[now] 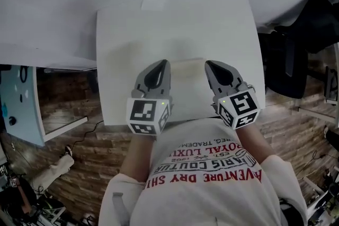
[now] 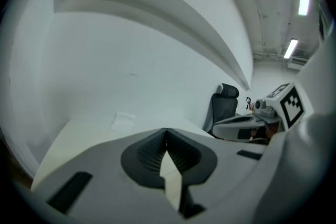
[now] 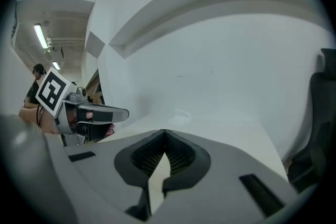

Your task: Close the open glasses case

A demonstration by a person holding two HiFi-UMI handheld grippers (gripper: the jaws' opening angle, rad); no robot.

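At the near edge of the white table [image 1: 122, 34] the left gripper [image 1: 161, 64] and the right gripper [image 1: 212, 66] sit side by side, both pointing away from the person, with their marker cubes over the table's edge. Between them, on the tabletop, lies a pale oblong that seems to be the case [image 1: 187, 69]. It is close to each gripper, yet neither can be seen touching it, and it blends so much into the white top that I cannot tell whether its lid is up or down. From the left gripper's own view its jaws meet at the tips [image 2: 166, 136] with nothing between them, only bare table showing through the gap lower down; the right gripper's view shows the same, tips together [image 3: 165, 137] and nothing held. A small white slip [image 1: 155, 0] lies at the far edge of the table, well apart from the grippers. A black chair [image 1: 296, 55] stands to the right of the table, and each gripper's view catches the other gripper off to its side. Below the table edge are the person's white shirt [image 1: 212, 188] with red print and a wood-patterned floor [image 1: 79, 166]
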